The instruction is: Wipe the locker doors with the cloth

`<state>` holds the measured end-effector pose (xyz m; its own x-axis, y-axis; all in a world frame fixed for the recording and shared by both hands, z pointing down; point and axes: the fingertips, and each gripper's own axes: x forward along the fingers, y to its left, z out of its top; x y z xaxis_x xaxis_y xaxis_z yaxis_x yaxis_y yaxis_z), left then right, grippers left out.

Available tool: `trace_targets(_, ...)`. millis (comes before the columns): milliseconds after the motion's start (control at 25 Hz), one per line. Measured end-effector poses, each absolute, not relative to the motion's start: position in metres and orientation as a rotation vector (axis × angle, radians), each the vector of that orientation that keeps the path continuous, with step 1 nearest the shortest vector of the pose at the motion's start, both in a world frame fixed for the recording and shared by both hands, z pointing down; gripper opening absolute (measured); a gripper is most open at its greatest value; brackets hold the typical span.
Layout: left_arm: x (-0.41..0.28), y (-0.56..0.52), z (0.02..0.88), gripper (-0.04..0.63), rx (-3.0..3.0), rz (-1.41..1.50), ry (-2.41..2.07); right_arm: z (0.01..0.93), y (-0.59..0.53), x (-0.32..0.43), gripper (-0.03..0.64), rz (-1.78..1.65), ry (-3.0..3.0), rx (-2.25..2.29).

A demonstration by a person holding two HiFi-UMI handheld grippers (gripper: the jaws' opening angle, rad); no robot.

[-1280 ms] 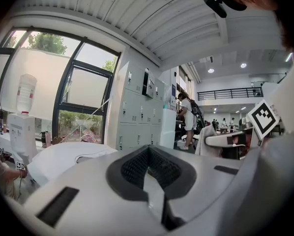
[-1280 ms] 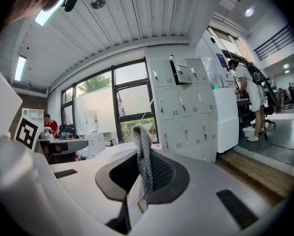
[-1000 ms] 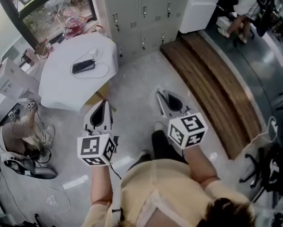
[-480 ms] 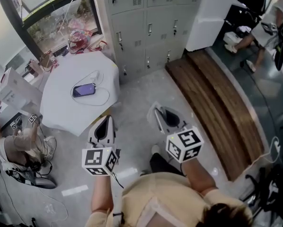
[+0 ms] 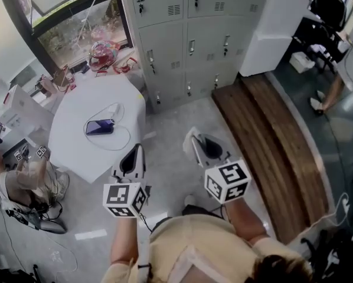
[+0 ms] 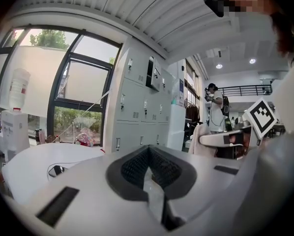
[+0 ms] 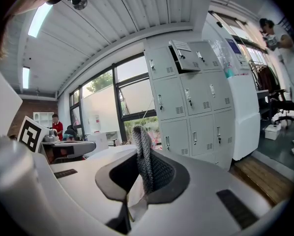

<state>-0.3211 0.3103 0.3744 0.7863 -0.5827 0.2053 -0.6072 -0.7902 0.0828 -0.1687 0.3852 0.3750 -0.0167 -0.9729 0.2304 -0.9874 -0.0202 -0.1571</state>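
While my right gripper pinches the grey cloth, my left gripper is closed on nothing. The locker doors are well ahead. The cloth looks soft, light and floppy, so I'd pinch it at the bunched fold.

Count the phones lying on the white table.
1. A dark phone lies flat near the middle of the white table, left of the left hand-held gripper. No other phone shows on it.

Left gripper and right gripper hover apart, facing grey locker doors.
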Motion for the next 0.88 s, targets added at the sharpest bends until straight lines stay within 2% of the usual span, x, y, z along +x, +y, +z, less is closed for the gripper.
trace_targets(240, -0.286, 0.298, 0.379, 0.002, 2.806, 0.244, -0.975, 0.380, 0.366, -0.137, 0.029, 0.407, -2.174, 2.120)
trace_targets(880, -0.251, 0.223, 0.392, 0.002, 2.762, 0.269, -1.054, 0.394, 0.284, -0.103, 0.029, 0.360, -2.189, 2.046)
